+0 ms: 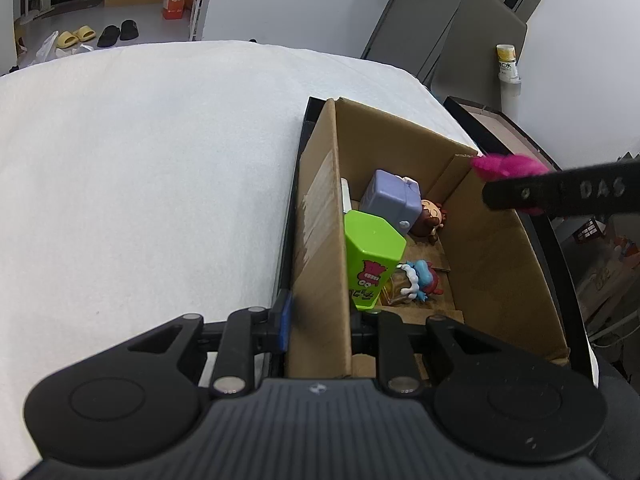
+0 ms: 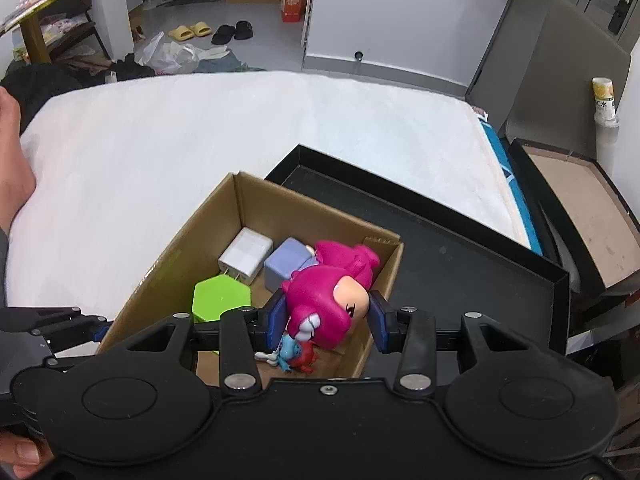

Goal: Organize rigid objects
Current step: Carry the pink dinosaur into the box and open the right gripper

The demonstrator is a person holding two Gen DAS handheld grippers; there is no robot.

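- Pink figurine (image 2: 328, 300) sits clamped between the blue pads of the right gripper (image 2: 327, 322), hanging over the open cardboard box (image 2: 168, 256), above its near right corner.
- Figurine's long axis runs forward and away from the fingers, head near the pads, pink hood pointing toward the box's far right corner.
- Judgement: the coming move is a straight descent and release; the floor directly below is partly taken by a small blue-and-red figure (image 2: 294, 354).
- Left gripper (image 1: 320, 320) straddles the box's near left wall, 1 finger outside and 1 inside, seemingly pinching the cardboard to steady it, so the right arm alone can place.
- Box contents: a green hexagonal container (image 2: 220, 300), a white charger plug (image 2: 246, 256), a lavender cube toy (image 2: 286, 264), a brown-haired figure (image 1: 428, 220) and the blue-and-red figure.
- Box stands in a black tray (image 2: 460, 264) at the right edge of the white bed (image 2: 160, 140).
- Risk, as I judge it: the figurine landing on the small figure and tipping.
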